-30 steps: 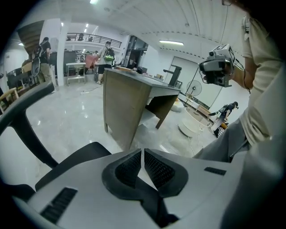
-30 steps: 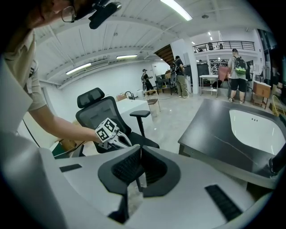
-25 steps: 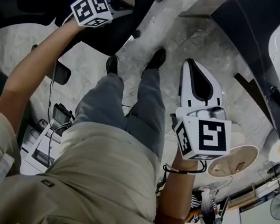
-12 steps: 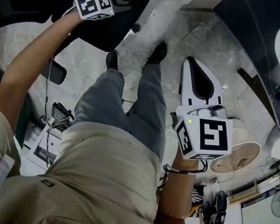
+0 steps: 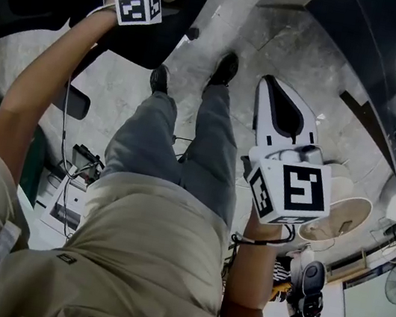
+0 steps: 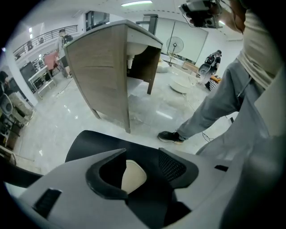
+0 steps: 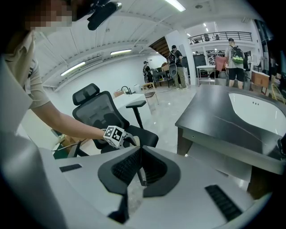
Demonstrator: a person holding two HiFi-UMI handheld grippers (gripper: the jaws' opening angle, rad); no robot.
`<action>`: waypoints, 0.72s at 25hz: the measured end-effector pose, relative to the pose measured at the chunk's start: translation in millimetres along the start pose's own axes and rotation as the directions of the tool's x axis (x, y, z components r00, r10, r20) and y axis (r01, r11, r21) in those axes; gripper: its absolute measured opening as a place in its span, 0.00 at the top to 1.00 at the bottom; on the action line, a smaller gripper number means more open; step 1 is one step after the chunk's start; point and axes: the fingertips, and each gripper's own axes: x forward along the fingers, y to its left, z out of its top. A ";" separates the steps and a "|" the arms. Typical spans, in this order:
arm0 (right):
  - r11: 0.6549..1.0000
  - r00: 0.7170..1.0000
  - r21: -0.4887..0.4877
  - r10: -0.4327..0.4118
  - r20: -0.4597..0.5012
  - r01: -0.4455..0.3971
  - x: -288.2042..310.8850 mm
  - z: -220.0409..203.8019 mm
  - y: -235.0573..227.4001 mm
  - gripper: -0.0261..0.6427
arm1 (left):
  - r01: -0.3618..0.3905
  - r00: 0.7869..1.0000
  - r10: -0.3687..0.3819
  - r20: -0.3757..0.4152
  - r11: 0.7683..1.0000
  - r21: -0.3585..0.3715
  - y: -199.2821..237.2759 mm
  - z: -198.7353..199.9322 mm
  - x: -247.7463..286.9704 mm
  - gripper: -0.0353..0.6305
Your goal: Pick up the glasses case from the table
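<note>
The pick-up is only beginning: the left gripper (image 6: 140, 154) is opening its jaws around the beige oval glasses case (image 6: 133, 175), which is lying ungripped on the black office chair seat (image 6: 89, 138), while the right gripper (image 7: 140, 151) is holding its jaws together on nothing.

The floor (image 5: 292, 57) was polished grey stone. A black mesh chair (image 7: 96, 114) stood near a dark table (image 7: 210, 112) with an inset white basin (image 7: 254, 107). A wood-sided cabinet (image 6: 100, 76) stood apart, a fan (image 6: 175, 44) beyond it. Strip lights (image 7: 73, 68) lined the white ceiling. A railed mezzanine (image 7: 219, 35) overlooked the hall.
</note>
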 end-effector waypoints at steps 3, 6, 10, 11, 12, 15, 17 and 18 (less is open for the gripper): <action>1.000 1.000 0.005 0.002 -0.006 -0.002 4.3 -4.0 -2.3 0.92 | -0.019 0.998 0.022 -0.062 0.999 0.047 4.2 -10.4 12.6 0.54; 1.000 1.000 0.010 0.004 -0.012 -0.004 8.6 -7.2 -4.5 0.92 | -0.051 0.992 0.058 -0.108 0.997 0.066 12.1 -20.7 23.2 0.45; 1.000 1.000 0.021 0.006 -0.023 -0.005 15.1 -10.9 -7.4 0.92 | -0.076 0.979 0.100 -0.177 0.988 0.134 21.7 -39.1 36.5 0.37; 1.000 1.000 0.026 0.007 -0.025 -0.006 16.4 -12.4 -8.6 0.92 | -0.074 0.975 0.106 -0.195 0.984 0.163 23.0 -44.0 39.7 0.35; 0.999 1.000 0.031 0.007 -0.026 -0.006 17.5 -13.9 -10.1 0.92 | -0.070 0.971 0.111 -0.214 0.979 0.190 24.2 -48.8 42.8 0.34; 0.999 1.000 0.044 0.002 -0.031 -0.001 20.0 -19.0 -15.2 0.92 | -0.056 0.953 0.136 -0.269 0.957 0.284 30.6 -61.2 50.2 0.31; 0.999 0.999 0.050 -0.002 -0.036 0.004 21.1 -22.7 -16.5 0.92 | -0.036 0.942 0.150 -0.301 0.935 0.353 33.7 -68.9 54.2 0.29; 0.999 0.999 0.053 -0.003 -0.039 0.005 21.8 -24.3 -16.6 0.92 | -0.022 0.936 0.154 -0.316 0.923 0.384 34.4 -73.1 56.1 0.29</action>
